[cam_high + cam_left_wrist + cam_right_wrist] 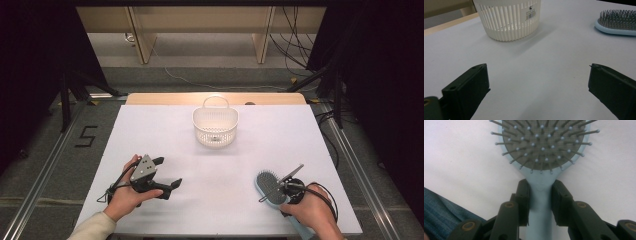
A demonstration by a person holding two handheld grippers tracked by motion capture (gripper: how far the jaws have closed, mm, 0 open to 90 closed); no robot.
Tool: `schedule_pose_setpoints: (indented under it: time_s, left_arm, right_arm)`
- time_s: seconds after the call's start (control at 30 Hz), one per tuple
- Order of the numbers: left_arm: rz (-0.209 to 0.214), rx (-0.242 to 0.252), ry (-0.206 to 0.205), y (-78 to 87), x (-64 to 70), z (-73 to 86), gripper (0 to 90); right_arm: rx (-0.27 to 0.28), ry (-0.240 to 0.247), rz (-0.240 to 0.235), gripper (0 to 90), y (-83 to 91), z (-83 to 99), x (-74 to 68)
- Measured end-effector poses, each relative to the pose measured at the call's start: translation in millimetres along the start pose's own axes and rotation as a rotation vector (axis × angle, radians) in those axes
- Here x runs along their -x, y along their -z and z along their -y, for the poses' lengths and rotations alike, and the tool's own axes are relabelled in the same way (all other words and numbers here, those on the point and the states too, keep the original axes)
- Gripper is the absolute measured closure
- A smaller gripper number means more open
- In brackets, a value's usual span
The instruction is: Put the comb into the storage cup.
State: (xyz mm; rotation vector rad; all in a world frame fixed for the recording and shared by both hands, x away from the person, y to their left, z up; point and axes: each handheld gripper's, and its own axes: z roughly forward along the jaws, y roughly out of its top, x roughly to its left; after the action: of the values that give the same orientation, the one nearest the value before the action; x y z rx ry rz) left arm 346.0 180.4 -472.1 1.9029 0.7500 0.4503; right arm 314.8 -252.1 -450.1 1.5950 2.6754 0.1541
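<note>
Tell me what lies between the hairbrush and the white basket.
Nothing: in the high view only bare white table separates the hairbrush from the basket; the left gripper view agrees.

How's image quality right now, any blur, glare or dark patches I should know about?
High view: table evenly lit, surroundings dark, a bright strip behind the basket. Left gripper view: basket sharp, near jaws soft. Right gripper view: hairbrush bristles crisp, the hand-held gripper slightly blurred up close; no glare.

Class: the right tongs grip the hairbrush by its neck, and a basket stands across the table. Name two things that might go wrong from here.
1. The right tongs pinch only the narrow neck of the hairbrush, so its heavy head may swivel or slip when lifted.
2. The basket looks light and may tip if the brush knocks its rim.
</note>
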Motion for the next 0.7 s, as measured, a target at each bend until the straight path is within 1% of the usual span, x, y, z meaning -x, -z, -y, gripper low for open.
schedule_pose_setpoints:
  time_s: [0.07,0.2,0.27,0.33,0.43,0.47,0.63,0.7]
  left_arm:
    - [0.0,0.001,0.0,0.0,0.0,-0.1,2.8]
    - [0.0,0.001,0.0,0.0,0.1,-0.2,2.8]
    - [-0.001,0.002,0.003,-0.1,-0.1,-0.2,2.8]
    - [-0.002,0.003,0.002,0.2,0.1,-0.3,2.8]
    - [-0.006,0.004,-0.001,0.9,0.0,-0.6,2.8]
    - [-0.006,0.004,-0.001,1.1,-0.2,-0.8,2.8]
    - [-0.006,0.003,0.0,0.7,-0.3,-0.6,2.8]
    - [-0.006,0.004,0.0,0.8,-0.4,-0.6,2.8]
  right_arm:
    - [0.008,0.004,-0.01,70.6,0.2,1.3,0.6]
    - [0.023,0.019,-0.007,70.7,0.1,2.7,1.5]
    - [0.031,0.015,-0.012,70.7,0.7,3.5,1.6]
    - [0.043,0.036,-0.018,70.7,0.3,4.8,2.9]
    - [0.044,0.035,-0.021,70.7,0.5,5.2,3.1]
    - [0.049,0.027,-0.023,70.7,0.9,5.3,3.2]
    - [0.084,0.014,-0.027,70.7,1.5,6.7,5.4]
    - [0.092,0.019,-0.027,70.8,2.6,6.9,6.0]
